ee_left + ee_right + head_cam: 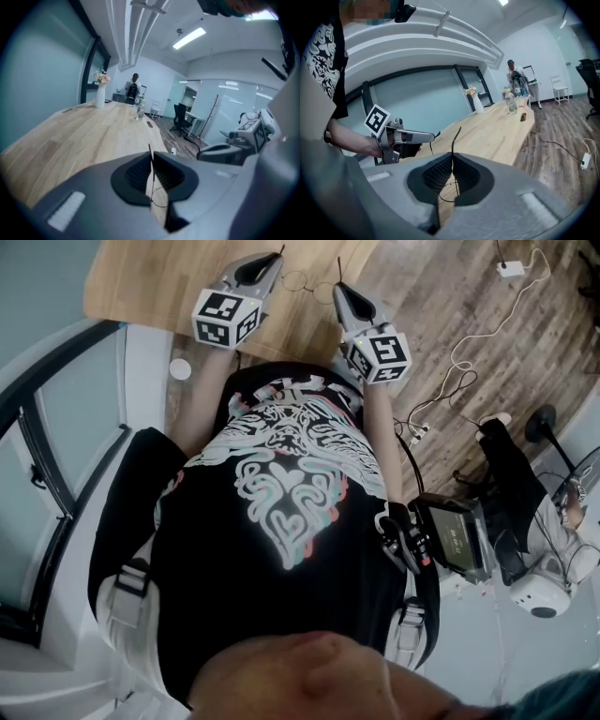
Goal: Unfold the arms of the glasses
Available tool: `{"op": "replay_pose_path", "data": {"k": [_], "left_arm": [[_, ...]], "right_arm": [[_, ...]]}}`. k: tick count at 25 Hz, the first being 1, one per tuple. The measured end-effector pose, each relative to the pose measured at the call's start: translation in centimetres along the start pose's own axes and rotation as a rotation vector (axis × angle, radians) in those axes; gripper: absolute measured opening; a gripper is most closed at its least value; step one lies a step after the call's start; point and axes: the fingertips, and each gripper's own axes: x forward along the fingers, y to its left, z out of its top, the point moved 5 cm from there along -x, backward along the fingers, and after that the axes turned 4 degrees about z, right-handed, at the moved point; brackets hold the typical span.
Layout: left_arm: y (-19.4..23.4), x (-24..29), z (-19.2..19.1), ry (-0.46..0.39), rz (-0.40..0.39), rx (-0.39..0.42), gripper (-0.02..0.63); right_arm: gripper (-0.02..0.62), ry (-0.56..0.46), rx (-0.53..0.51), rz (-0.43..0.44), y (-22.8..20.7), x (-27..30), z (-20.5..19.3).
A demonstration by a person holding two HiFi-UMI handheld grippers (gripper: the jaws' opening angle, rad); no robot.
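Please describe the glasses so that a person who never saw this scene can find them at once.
At the top of the head view is a wooden table, where the left gripper and right gripper come close together. The glasses span the gap, one arm pinched in each. Unlike the bulky grey grippers, they are thin dark wire with round rims.

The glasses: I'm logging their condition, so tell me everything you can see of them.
The glasses are thin dark wire with round rims and clear lenses, held over the wooden table between both tools. The left tool is shut on one slim black arm, the right tool on the other; each arm's tip pokes past the jaws. Fold state unclear.
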Motion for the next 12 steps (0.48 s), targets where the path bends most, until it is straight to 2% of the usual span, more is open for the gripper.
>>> {"op": "replay_pose_path", "data": {"k": [12], "left_arm": [[0.03, 0.09, 0.05, -0.002, 0.004, -0.023, 0.005]], "right_arm": [[0.005, 0.007, -0.004, -0.035, -0.15, 0.04, -0.23]]}}
